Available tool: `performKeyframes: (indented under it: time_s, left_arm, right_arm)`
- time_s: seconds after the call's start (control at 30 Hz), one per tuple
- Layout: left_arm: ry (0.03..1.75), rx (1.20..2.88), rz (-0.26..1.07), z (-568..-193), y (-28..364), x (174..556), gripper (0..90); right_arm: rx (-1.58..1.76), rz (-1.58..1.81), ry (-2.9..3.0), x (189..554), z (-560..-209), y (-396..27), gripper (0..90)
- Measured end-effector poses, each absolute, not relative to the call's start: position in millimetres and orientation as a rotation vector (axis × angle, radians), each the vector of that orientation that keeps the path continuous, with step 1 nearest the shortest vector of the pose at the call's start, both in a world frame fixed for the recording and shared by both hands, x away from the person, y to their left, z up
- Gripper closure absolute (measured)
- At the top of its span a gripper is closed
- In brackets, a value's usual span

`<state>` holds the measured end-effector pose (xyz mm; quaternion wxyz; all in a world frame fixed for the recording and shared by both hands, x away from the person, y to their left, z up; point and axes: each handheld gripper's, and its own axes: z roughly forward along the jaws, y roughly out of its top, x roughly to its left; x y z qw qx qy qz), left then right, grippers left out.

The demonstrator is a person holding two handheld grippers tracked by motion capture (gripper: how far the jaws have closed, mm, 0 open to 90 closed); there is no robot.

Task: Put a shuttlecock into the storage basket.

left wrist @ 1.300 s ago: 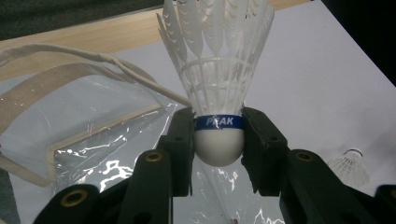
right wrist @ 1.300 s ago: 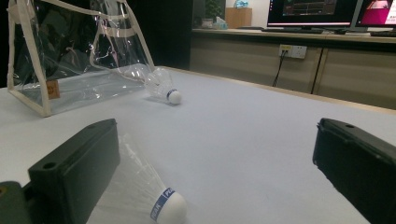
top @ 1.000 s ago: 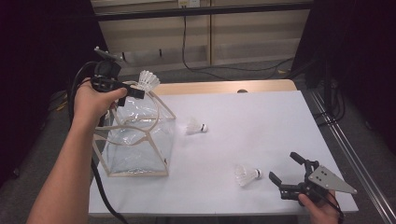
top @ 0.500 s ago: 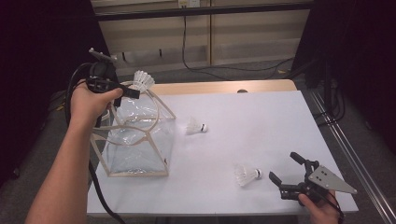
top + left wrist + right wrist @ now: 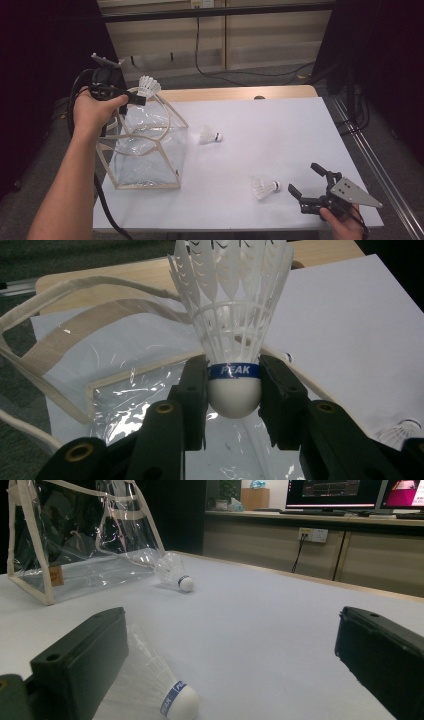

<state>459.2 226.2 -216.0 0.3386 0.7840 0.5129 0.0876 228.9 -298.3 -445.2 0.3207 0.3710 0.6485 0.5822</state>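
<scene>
My left gripper (image 5: 137,97) is shut on the cork base of a white shuttlecock (image 5: 146,86), holding it above the top opening of a clear plastic bag (image 5: 145,150) with cream trim and handles. In the left gripper view both pads (image 5: 197,385) squeeze the shuttlecock (image 5: 232,305) at its blue band, with the bag (image 5: 125,390) underneath. A second shuttlecock (image 5: 207,135) lies just right of the bag. A third shuttlecock (image 5: 262,187) lies near the front edge, just left of my open right gripper (image 5: 303,178). In the right gripper view it (image 5: 150,690) lies beside the left jaw.
The white table (image 5: 280,125) has free surface at its middle and right. A wooden strip runs along its far edge. Cables trail from the left gripper down the table's left side. The right gripper view shows cabinets and monitors (image 5: 332,492) beyond the table.
The left gripper has drifted slightly to the left with the shuttlecock still in its jaws. The right gripper and the two loose shuttlecocks have kept still.
</scene>
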Motion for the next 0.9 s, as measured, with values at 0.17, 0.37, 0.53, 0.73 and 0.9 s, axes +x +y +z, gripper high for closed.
performKeyframes:
  time_s: [0.17, 0.37, 0.53, 0.73, 0.9]
  left_arm:
    - [1.356, 2.021, 0.235, -217.9, 227.8, 459.5, 65.8]
    - [1.371, 2.022, 0.243, -220.4, 231.2, 460.4, 65.8]
    - [1.391, 2.009, 0.253, -222.9, 233.2, 461.5, 65.7]
    - [1.423, 1.998, 0.264, -227.8, 236.1, 463.1, 65.7]
    - [1.446, 1.990, 0.274, -231.2, 239.9, 464.0, 65.7]
  right_arm:
    - [0.975, 1.529, 1.704, 228.9, -445.3, -298.0, 0.4]
    - [0.975, 1.531, 1.703, 228.6, -445.0, -298.2, 0.4]
    - [0.973, 1.531, 1.704, 228.7, -445.0, -298.2, 0.4]
    - [0.976, 1.531, 1.703, 228.5, -445.0, -298.4, 0.4]
    - [0.974, 1.529, 1.703, 228.5, -445.0, -298.4, 0.4]
